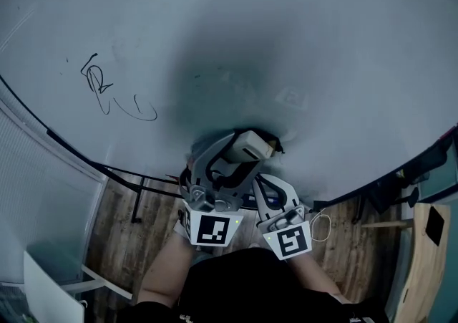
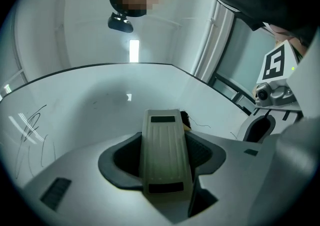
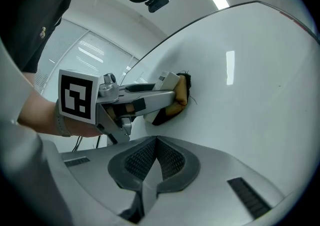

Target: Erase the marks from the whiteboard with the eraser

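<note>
The whiteboard [image 1: 300, 35] fills most of the head view. Black pen marks [image 1: 100, 85] sit at its left, with a curved stroke [image 1: 139, 112] beside them; they also show faintly in the left gripper view as marks [image 2: 30, 122]. My left gripper [image 1: 242, 151] is shut on the beige eraser [image 1: 252, 144], whose dark felt end presses on the board's lower middle, well right of the marks. The eraser [image 2: 162, 135] lies between the left gripper's [image 2: 165, 154] pads. My right gripper [image 3: 156, 142] is shut with nothing in it, just below and right of the eraser [image 3: 176, 92].
The board's dark lower frame [image 1: 79, 157] runs above a wooden floor [image 1: 118, 221]. A stand leg [image 1: 137, 203] reaches down at the left. A white object [image 1: 46, 289] lies at the bottom left, and a wooden piece [image 1: 422, 257] stands at the right.
</note>
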`<state>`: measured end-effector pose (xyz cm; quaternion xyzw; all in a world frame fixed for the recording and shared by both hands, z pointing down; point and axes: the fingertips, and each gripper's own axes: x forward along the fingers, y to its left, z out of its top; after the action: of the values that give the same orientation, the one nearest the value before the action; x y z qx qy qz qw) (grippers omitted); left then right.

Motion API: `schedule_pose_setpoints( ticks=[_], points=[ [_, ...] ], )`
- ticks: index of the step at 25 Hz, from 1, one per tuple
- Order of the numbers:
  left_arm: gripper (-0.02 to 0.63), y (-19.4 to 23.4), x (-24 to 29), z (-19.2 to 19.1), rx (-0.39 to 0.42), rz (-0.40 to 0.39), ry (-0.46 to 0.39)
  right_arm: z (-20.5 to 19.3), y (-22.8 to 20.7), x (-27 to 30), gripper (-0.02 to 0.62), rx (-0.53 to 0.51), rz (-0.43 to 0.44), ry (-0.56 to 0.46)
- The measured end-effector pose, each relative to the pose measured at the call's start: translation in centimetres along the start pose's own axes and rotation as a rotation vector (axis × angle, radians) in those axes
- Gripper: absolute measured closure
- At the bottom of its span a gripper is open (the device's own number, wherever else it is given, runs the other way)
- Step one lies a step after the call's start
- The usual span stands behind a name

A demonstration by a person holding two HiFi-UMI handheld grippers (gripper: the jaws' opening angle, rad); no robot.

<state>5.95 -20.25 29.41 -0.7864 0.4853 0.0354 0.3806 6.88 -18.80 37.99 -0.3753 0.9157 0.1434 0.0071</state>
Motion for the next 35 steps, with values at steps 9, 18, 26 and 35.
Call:
schedule_pose_setpoints(
  ticks=[9,18,26,35],
  points=[
    [0.344,8.1,-4.6,-2.5,0.014,-0.013,-0.051,0.4,5.3,6.6,0.568,-0.016,-0.037,0.010],
    [0.344,16.9,-9.9,-6.0,0.028,0.031,-0.016,0.5,10.7,10.7,0.568,-0.029,-0.077,0.020],
    [0.344,24.6,-14.9,-9.7,-0.042,0.140,0.016,-0.1,14.1,12.3,0.568,-0.033,-0.098,0.048],
    [0.344,29.1,-18.2,-11.9,-0.215,0.308,0.003,-0.2,15.4,12.5,0.568,-0.053,-0.090,0.072]
  ],
)
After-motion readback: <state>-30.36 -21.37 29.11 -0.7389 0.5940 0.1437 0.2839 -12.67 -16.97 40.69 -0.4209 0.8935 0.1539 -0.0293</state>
